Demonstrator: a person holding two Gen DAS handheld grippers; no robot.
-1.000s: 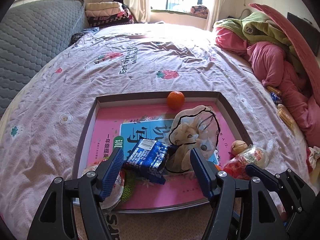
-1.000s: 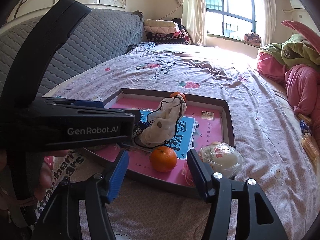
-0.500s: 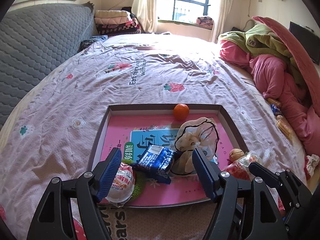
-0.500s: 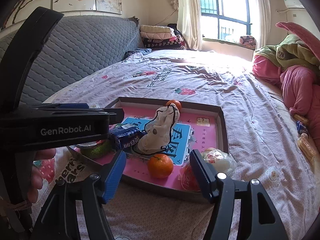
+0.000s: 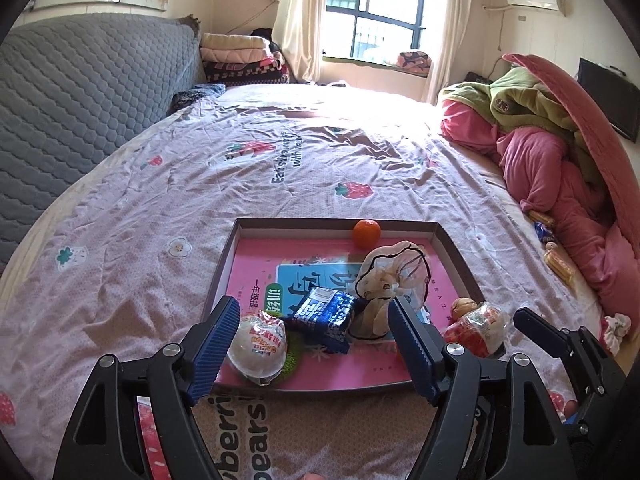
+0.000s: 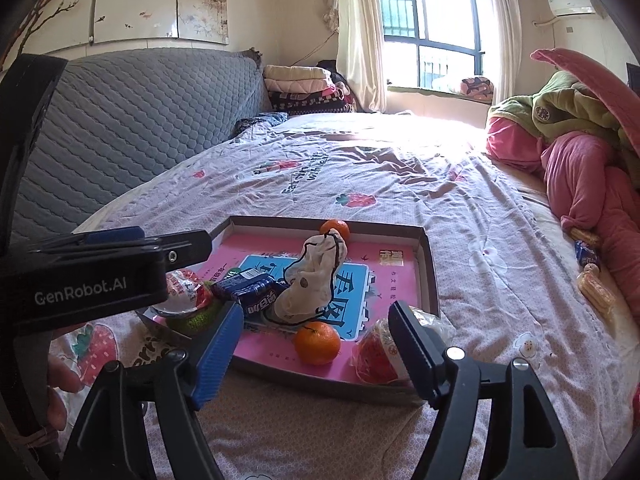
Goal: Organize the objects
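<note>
A shallow brown tray with a pink book cover in it lies on the bed. It holds an orange, a cream sock, a blue snack packet, a white round snack and a red wrapped snack. My left gripper hovers at the tray's near edge, jaws opening, pads touching nothing. My right gripper hangs before a second orange and the red snack, jaws opening, nothing pressed between them.
Pink and green quilts are piled at the right, with loose snack packets on the sheet beside them. A grey padded headboard runs along the left. A hand grips the left tool's black housing.
Both grippers have drawn back and risen from the tray, so its contents look smaller and farther away. The jaws of both stand a little wider. The tray's contents have not shifted.
</note>
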